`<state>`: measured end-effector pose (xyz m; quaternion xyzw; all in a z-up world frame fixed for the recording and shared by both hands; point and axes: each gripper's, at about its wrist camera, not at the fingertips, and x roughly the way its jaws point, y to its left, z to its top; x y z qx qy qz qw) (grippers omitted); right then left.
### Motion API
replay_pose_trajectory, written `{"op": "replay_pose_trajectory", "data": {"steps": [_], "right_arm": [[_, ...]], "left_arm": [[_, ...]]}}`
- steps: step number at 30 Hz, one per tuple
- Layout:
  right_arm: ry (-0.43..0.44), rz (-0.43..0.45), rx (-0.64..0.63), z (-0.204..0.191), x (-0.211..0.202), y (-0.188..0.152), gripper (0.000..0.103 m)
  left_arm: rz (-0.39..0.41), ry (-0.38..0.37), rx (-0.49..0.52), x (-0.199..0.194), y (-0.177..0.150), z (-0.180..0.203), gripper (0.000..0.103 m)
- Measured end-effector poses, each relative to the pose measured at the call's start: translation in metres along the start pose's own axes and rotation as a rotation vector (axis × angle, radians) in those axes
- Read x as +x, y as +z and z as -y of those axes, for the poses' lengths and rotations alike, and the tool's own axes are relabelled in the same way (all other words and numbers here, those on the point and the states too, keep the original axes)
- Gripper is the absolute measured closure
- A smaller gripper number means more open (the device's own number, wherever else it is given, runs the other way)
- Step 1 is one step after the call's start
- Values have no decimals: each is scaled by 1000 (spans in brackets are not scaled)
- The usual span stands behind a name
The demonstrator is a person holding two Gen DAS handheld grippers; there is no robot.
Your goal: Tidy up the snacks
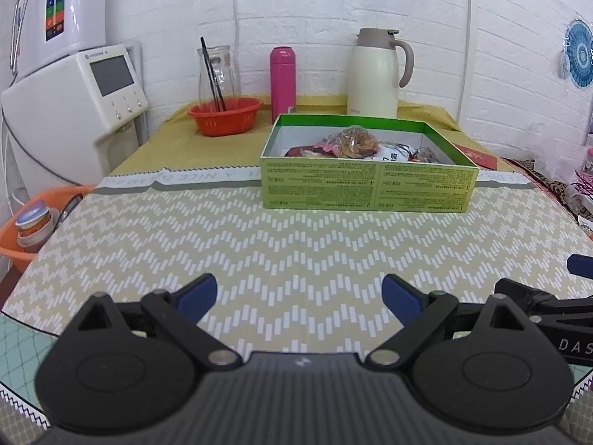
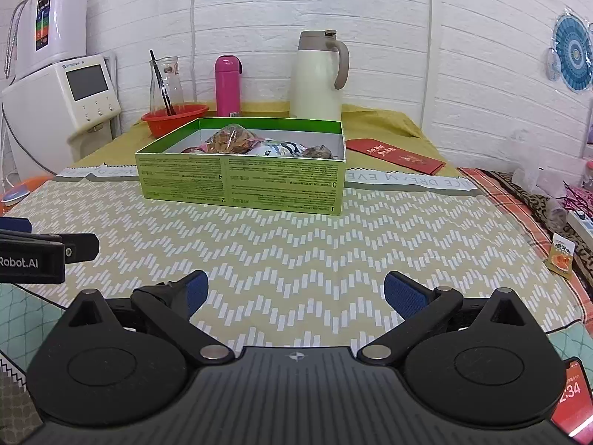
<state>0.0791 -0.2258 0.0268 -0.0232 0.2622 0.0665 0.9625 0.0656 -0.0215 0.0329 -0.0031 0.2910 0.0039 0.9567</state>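
Note:
A green cardboard box [image 1: 367, 185] stands on the patterned tablecloth ahead of both grippers; it also shows in the right wrist view [image 2: 241, 185]. Several wrapped snacks [image 1: 355, 142] lie inside it, also seen from the right [image 2: 231, 140]. A small orange snack packet [image 2: 561, 256] lies at the table's right edge. My left gripper [image 1: 298, 296] is open and empty, low over the cloth, well short of the box. My right gripper [image 2: 296, 294] is open and empty, beside the left one.
Behind the box stand a cream thermos jug [image 1: 374, 74], a pink bottle [image 1: 282, 78], a glass carafe in a red bowl [image 1: 224, 115]. A red envelope [image 2: 394, 154] lies right of the box. A white appliance [image 1: 74, 111] and orange basin [image 1: 22, 233] are left. A phone [image 2: 572, 396] lies near right.

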Motion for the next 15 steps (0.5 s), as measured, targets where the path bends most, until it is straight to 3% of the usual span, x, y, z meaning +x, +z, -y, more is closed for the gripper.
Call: {"op": "replay_pose_trajectory", "data": {"steps": [15], "right_arm": [[-4, 9, 1, 0, -2, 1, 0]], "left_arm": [[41, -8, 18, -7, 0, 3, 10]]}}
